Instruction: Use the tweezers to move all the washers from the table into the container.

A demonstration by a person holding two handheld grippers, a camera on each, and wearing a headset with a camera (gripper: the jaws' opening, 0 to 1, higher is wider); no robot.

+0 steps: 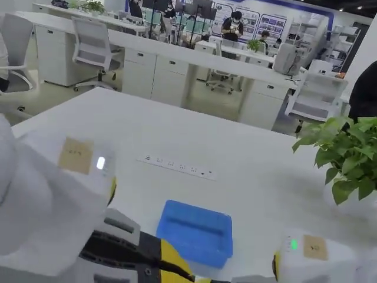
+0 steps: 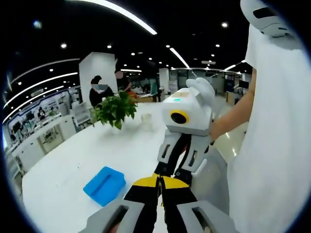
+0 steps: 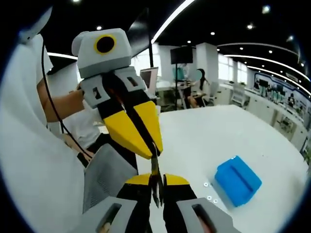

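Note:
A blue container [image 3: 238,180] lies on the white table [image 3: 204,141], with three small washers [image 3: 209,197] just beside its near edge. In the right gripper view my right gripper [image 3: 156,188] is shut on thin dark tweezers [image 3: 155,171] that stick up from between its jaws. My left gripper [image 3: 154,151] comes down from the upper left with its yellow jaws closed, tips meeting the tweezers' upper end; whether it grips them I cannot tell. The left gripper view has the two grippers nose to nose above the table edge, with the container [image 2: 104,184] to their left. The container [image 1: 195,231] also sits low in the head view.
A leafy potted plant [image 1: 347,150] stands at the table's right side. A flush socket strip [image 1: 177,166] runs across the table's middle. The person's white sleeve [image 2: 277,145] is close behind the grippers. Desks, chairs and people are far beyond the table.

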